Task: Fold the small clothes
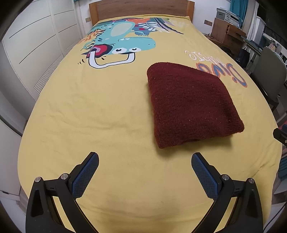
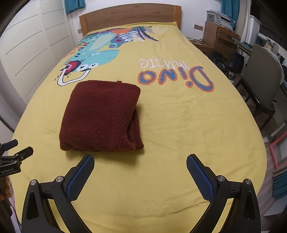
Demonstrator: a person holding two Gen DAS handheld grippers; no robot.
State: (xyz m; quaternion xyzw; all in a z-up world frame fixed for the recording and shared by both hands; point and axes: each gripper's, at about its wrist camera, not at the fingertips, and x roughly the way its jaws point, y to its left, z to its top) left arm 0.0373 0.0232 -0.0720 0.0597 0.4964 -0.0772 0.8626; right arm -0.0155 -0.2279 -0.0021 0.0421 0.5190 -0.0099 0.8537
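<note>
- A bedroom: a bed (image 1: 71,111) with a yellow dinosaur-print sheet fills both views, a wooden headboard (image 2: 129,16) at the far end, white wardrobe doors on the left and a desk and chair (image 2: 260,78) on the right.
- A dark red cloth (image 1: 190,104) lies on the sheet as a compact, thick, roughly square bundle, already folded over on itself.
- The left gripper (image 1: 145,176) hovers over bare sheet with its jaws wide apart and nothing between them; the cloth lies ahead of it and to its right.
- The right gripper (image 2: 140,177) is likewise spread wide and empty; the cloth lies ahead and to its left, its near edge just beyond the left fingertip.
- So the bundle sits between the two grippers, and the right one looks the nearer.
- In the right view the layered open edges face right, the rounded fold faces left, and the slightly longer axis runs away from the grippers.
- Bare sheet surrounds the bundle on every side, and the near bed edge lies well behind it.
- The folding looks finished or nearly so.
</note>
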